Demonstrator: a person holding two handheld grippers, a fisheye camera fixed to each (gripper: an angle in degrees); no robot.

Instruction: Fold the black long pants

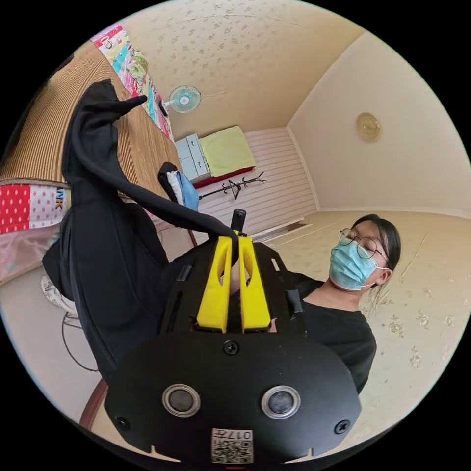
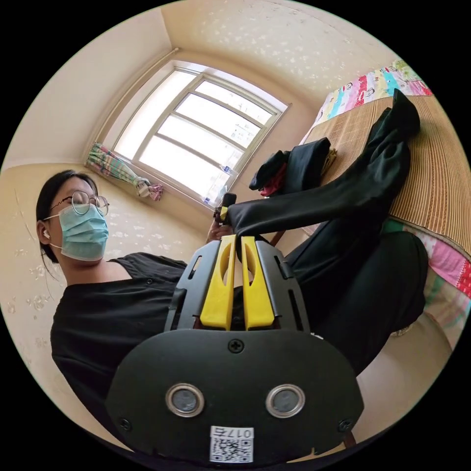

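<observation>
the left gripper [image 1: 234, 241] is pinching an edge of the black long pants [image 1: 105, 255], its two yellow jaws pressed close with a dark strip of the cloth caught between their tips. from that pinch the fabric is running away ahead of the gripper in a taut band, then widening into a hanging mass off to one side, with its far end draped up onto a woven mat [image 1: 59, 132] on the bed. a fan [image 1: 184, 99] is standing well beyond the tips.

the right gripper [image 2: 236, 241] is likewise clamping the black long pants [image 2: 343, 196], jaws nearly together on the cloth right at their tips. the pants are stretching out ahead of and to one side of it toward the woven mat [image 2: 441, 162]. a pile of dark clothes [image 2: 299, 169] is lying on the bed beyond the tips. a person's torso [image 2: 108, 314] is showing just beside the gripper body, and a window [image 2: 196, 132] is glowing well behind.
</observation>
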